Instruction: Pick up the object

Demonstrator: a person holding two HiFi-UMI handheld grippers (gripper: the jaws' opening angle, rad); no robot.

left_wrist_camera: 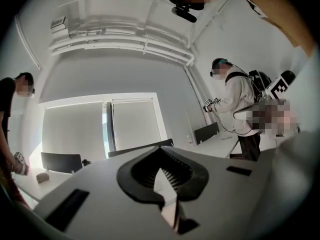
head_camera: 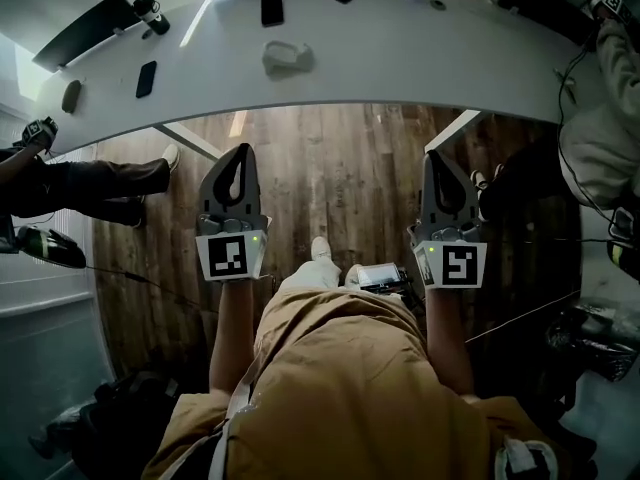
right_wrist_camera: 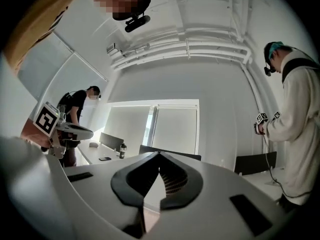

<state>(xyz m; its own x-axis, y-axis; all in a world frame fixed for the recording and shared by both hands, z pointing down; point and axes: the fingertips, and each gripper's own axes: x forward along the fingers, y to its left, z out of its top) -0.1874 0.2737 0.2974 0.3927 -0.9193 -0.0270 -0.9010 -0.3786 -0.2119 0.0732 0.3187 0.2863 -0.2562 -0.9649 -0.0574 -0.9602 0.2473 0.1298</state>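
Jaws closed together, empty, on two grippers: left gripper point(head_camera: 242, 154), right gripper point(head_camera: 436, 158), near one table point(head_camera: 400, 60).

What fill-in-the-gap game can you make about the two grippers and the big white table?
1. The left gripper has its jaws ____, with nothing between them.
2. The right gripper is held over the dark ____ floor.
3. The pale grey rounded object lies on the long white curved ____, and neither gripper touches it.

Missing words: shut; wooden; table.
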